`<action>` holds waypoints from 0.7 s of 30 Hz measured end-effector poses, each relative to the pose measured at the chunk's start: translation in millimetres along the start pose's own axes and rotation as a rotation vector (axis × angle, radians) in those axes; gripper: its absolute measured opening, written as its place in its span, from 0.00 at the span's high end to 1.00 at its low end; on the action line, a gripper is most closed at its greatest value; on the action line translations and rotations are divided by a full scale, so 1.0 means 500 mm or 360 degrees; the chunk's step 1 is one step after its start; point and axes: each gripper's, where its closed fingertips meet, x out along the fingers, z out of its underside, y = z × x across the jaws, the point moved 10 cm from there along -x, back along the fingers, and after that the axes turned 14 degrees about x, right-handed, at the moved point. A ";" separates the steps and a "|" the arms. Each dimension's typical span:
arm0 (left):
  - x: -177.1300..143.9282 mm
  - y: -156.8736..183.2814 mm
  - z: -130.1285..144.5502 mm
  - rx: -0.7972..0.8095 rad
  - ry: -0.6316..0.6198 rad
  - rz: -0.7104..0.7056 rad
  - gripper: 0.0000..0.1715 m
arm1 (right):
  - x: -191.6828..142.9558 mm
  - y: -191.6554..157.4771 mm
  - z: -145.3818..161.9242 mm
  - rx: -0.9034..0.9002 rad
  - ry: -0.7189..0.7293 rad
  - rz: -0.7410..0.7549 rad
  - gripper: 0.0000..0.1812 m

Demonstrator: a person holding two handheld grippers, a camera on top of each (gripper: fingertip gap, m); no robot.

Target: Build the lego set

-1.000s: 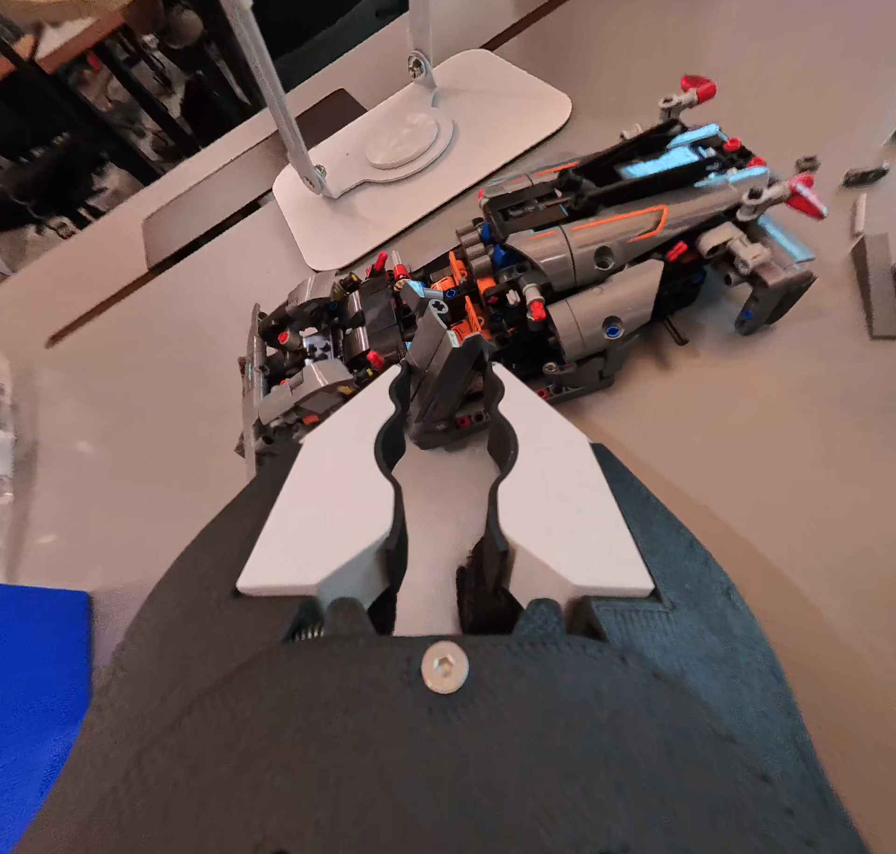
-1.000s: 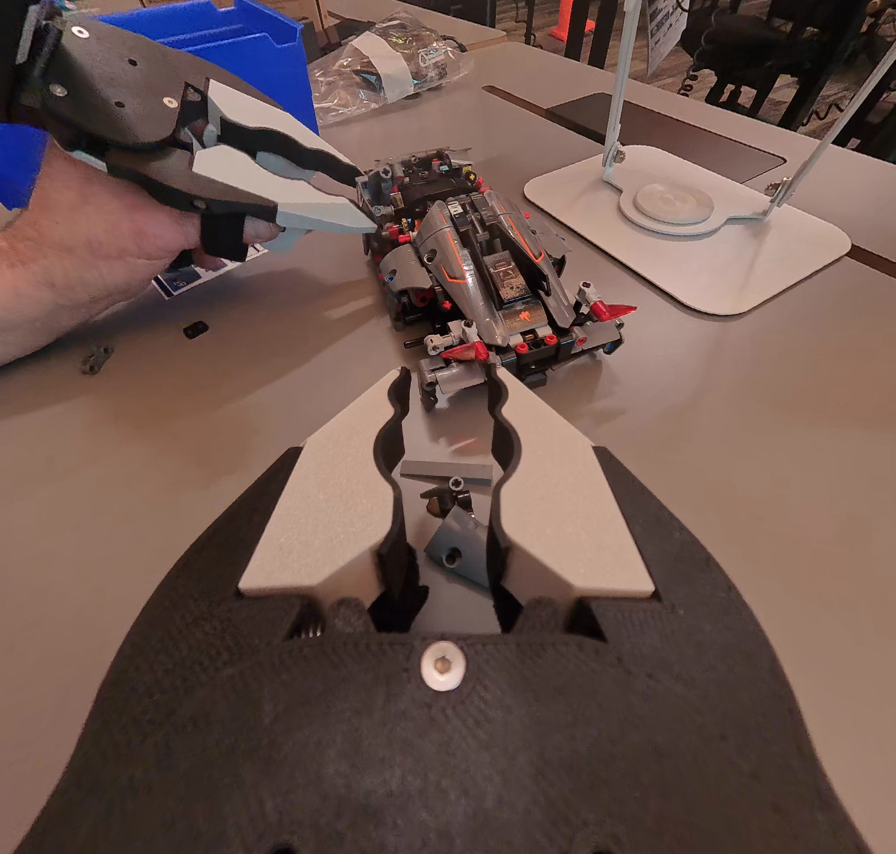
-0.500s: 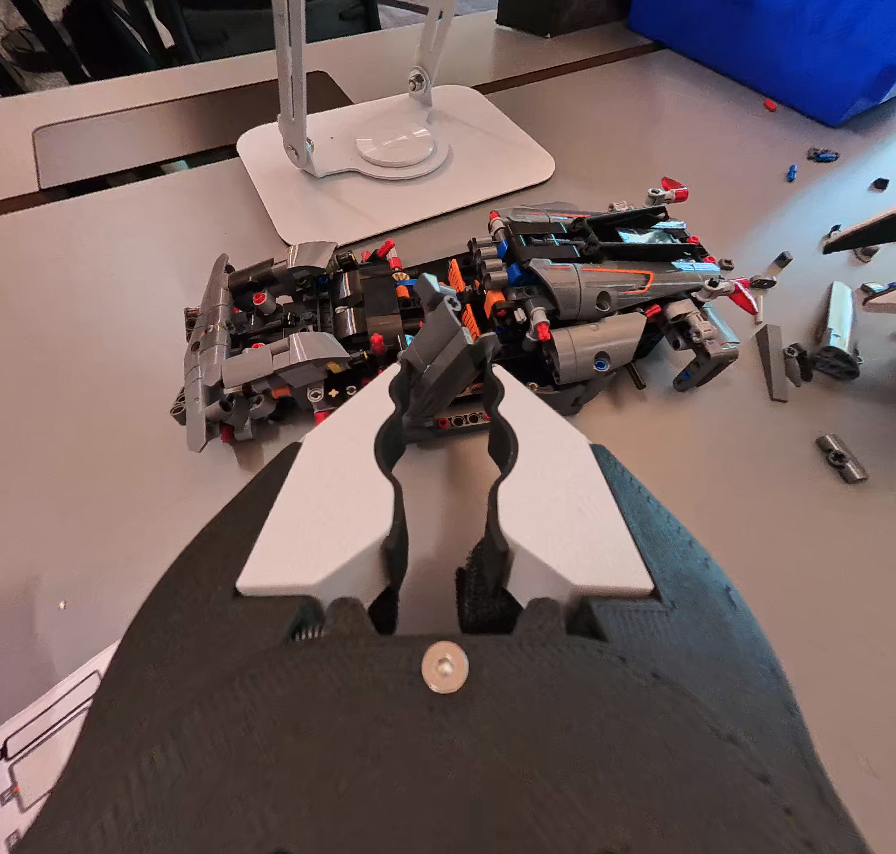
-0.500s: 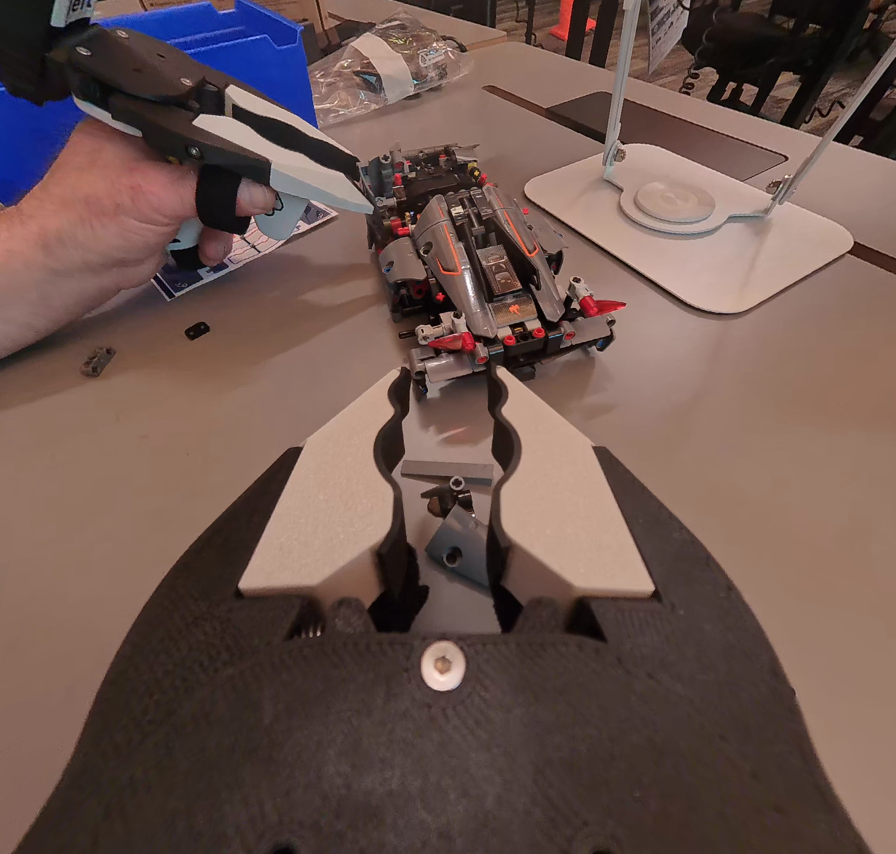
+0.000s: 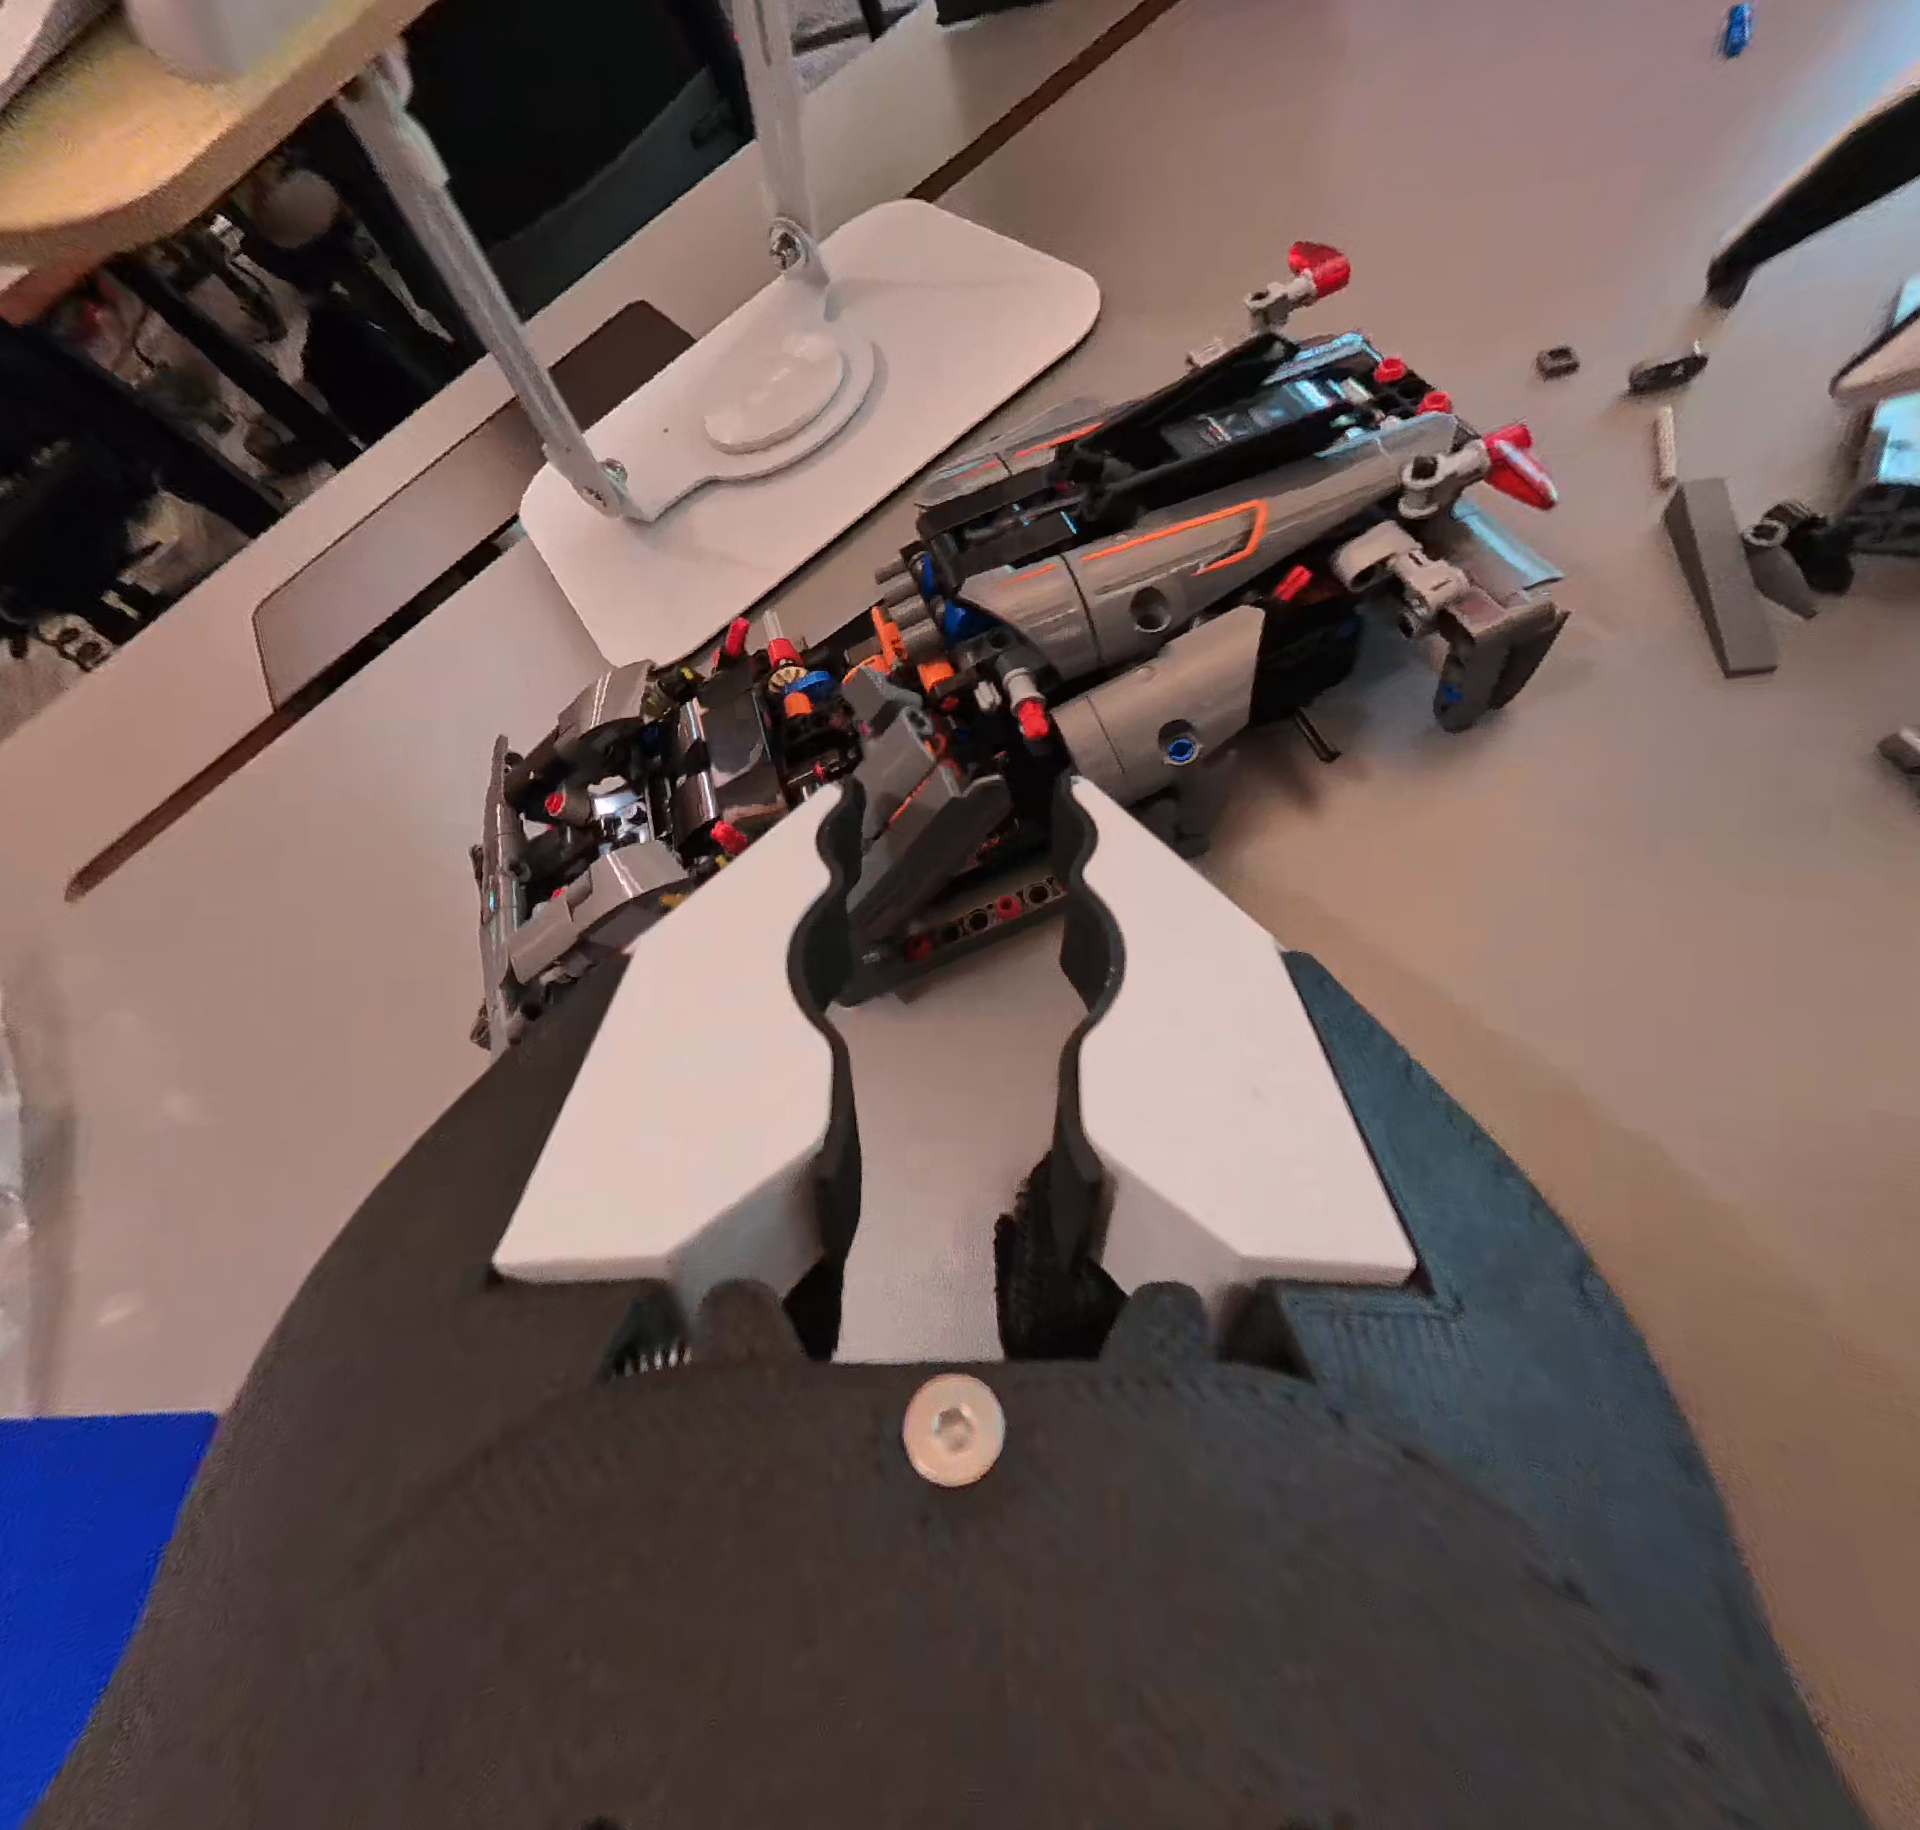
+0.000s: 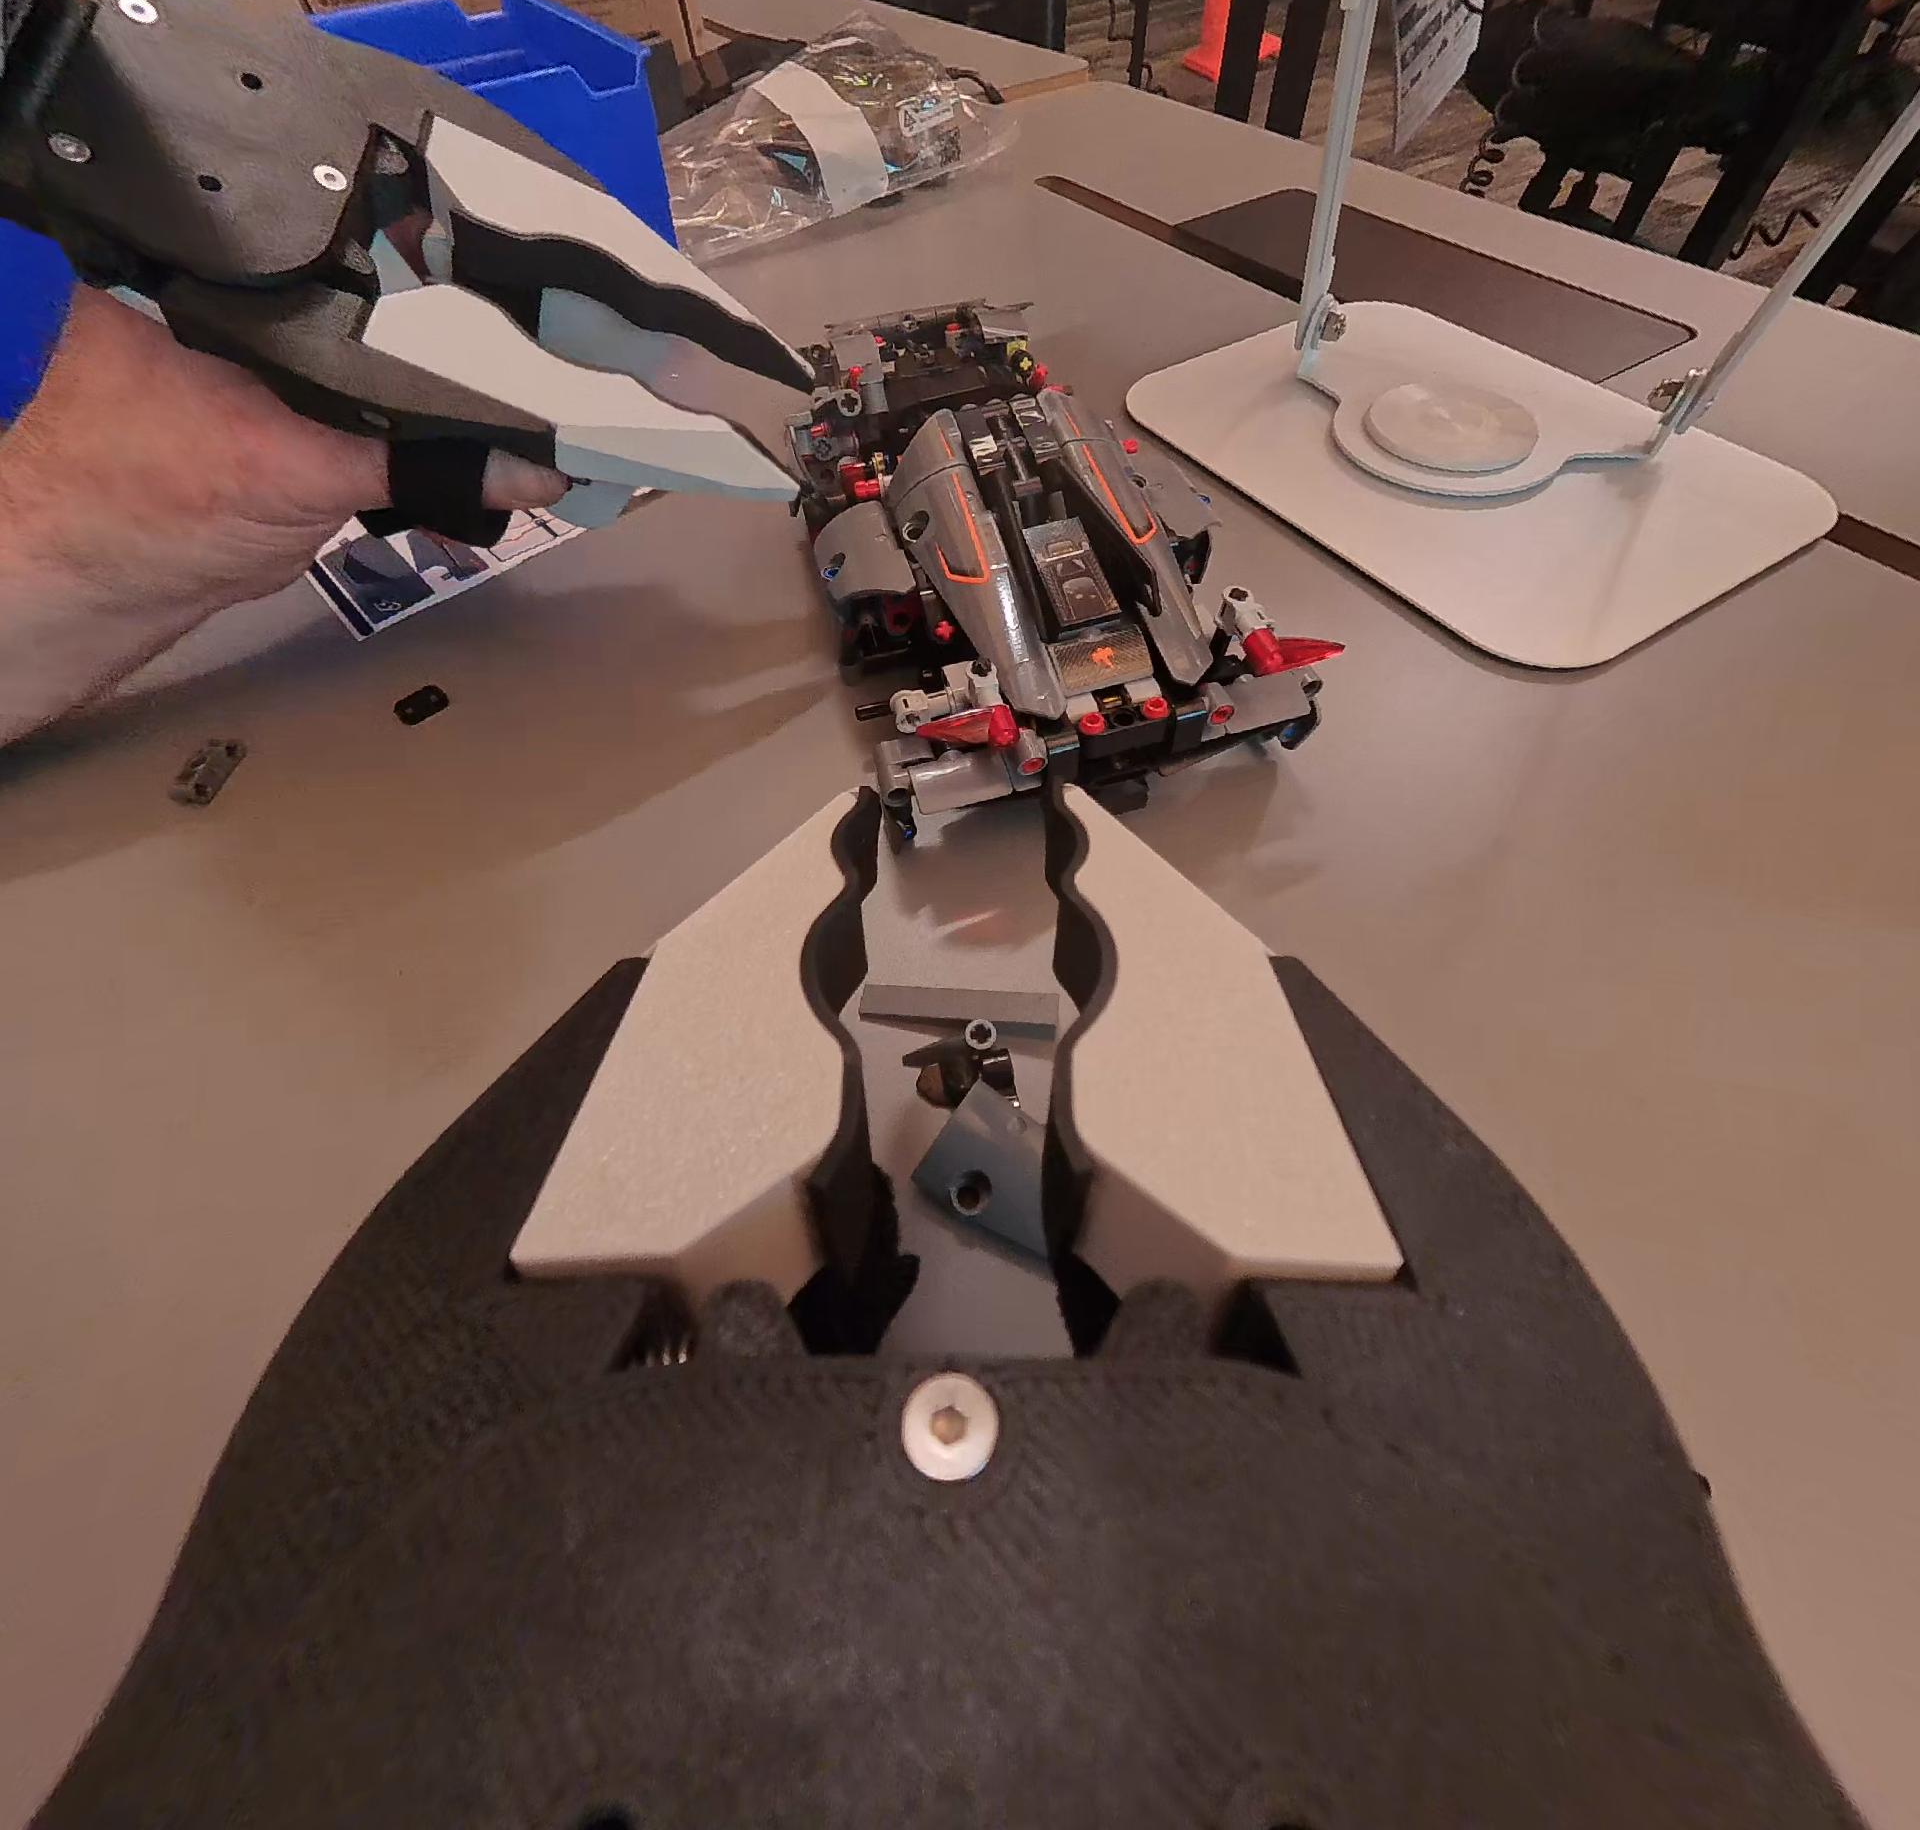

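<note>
A grey, black and orange lego car (image 6: 1039, 554) stands on the table, nose toward my right gripper; it also shows in the left wrist view (image 5: 1091, 617). My left gripper (image 5: 956, 814) is shut on a dark grey side panel (image 5: 925, 835) near the car's middle. From the right wrist view the left gripper (image 6: 800, 435) reaches the car's left side, held by a hand. My right gripper (image 6: 956, 804) is open just before the car's nose. Between its fingers on the table lie a grey slab (image 6: 961, 1011), a black connector (image 6: 956, 1063) and a dark grey panel (image 6: 982, 1178).
A white stand base (image 6: 1486, 492) with metal legs sits right of the car. A blue bin (image 6: 540, 87), a plastic bag (image 6: 831, 139) and a cardboard box are at the back left. An instruction sheet (image 6: 416, 575) and small loose pieces (image 6: 421, 705) lie left. My right fingertips sit around 15 cm from my left ones.
My left gripper has rolled and tilted while keeping its hold on the car. The car has turned a little, so its nose faces my right gripper more squarely. The right gripper has not moved.
</note>
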 end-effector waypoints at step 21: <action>0.025 0.031 -0.001 0.0252 -0.0141 0.0139 0.88 | 0.000 0.000 0.001 0.0002 -0.0001 -0.0002 0.84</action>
